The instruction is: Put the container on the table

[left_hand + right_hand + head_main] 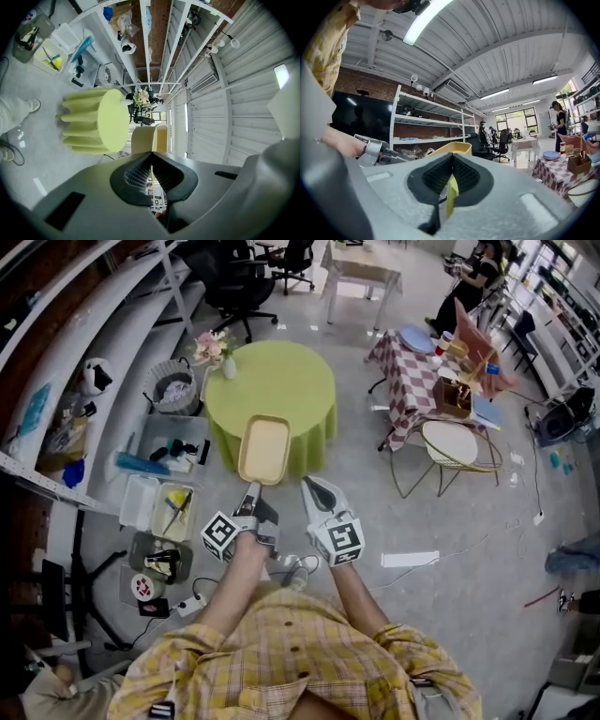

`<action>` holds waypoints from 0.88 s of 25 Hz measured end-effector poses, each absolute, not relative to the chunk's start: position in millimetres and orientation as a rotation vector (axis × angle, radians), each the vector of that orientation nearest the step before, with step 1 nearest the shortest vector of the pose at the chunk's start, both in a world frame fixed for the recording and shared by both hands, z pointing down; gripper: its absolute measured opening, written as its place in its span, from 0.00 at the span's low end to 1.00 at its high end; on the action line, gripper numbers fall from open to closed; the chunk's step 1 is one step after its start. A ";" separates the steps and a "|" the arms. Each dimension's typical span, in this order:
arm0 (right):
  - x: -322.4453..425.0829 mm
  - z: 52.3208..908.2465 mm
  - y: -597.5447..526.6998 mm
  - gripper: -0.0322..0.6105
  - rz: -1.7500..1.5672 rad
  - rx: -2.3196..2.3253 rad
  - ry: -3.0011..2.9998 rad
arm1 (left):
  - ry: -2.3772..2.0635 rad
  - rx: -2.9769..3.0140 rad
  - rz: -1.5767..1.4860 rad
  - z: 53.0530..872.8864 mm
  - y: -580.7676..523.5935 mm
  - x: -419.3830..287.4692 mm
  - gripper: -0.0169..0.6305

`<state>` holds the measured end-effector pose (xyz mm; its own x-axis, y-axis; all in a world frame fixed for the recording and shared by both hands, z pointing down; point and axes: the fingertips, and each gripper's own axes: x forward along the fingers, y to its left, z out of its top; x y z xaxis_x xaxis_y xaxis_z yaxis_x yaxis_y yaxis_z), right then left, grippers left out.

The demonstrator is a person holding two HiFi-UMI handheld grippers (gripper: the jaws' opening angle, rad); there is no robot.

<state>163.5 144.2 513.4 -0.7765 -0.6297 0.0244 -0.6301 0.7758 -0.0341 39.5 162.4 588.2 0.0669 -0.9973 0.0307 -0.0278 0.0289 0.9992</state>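
Observation:
A shallow pale-yellow container point(263, 448) hangs over the near edge of the round green-clothed table point(281, 381). My left gripper point(251, 488) is shut on its near rim, and my right gripper point(307, 484) is shut on the near right corner. In the left gripper view the container point(145, 139) stands just past the closed jaws of the left gripper point(151, 157), beside the green table point(101, 124). In the right gripper view a yellow strip of rim sits pinched in the right gripper point(451, 161), with the container point(450, 149) rising behind.
A small flower vase point(228, 362) stands at the table's far left edge. Plastic bins point(159, 502) and a basket point(173, 390) crowd the floor at the left by the shelves. A checkered table point(422, 381) and wire chair point(455, 451) stand to the right.

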 end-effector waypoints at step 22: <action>67.5 519.3 -31.3 0.05 0.106 1.224 -2.867 | -1.106 1.284 -1.022 595.7 -22.1 -49.7 0.05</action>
<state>67.5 -31.3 519.3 -0.6920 -0.7203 0.0471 -0.7218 0.6900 -0.0535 -49.7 -22.1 595.7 0.1914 -0.9805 0.0448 -0.0326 0.0393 0.9987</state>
